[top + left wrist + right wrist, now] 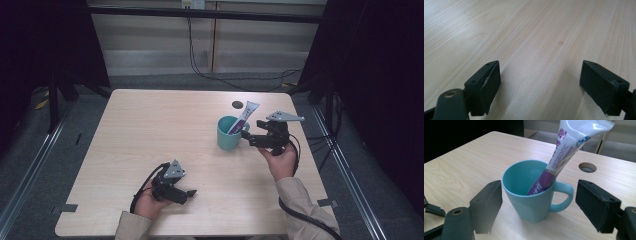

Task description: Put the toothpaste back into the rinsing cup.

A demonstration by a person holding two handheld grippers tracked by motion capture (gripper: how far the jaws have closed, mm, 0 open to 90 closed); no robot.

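A teal mug (228, 133) (534, 192) stands upright right of the table's middle, its handle toward my right gripper. A white and purple tube (244, 116) (564, 152) leans in it, the top sticking out over the rim. My right gripper (249, 138) (539, 205) is open, its jaws on either side of the mug and handle, close but not gripping. My left gripper (189, 195) (540, 82) rests low near the front edge of the table (150, 130), open, with bare wood (536, 50) between its jaws.
A round cable hole (237, 104) (587, 167) lies in the table behind the mug. Cables run on the floor beyond the far edge. Dark frame posts stand at both sides.
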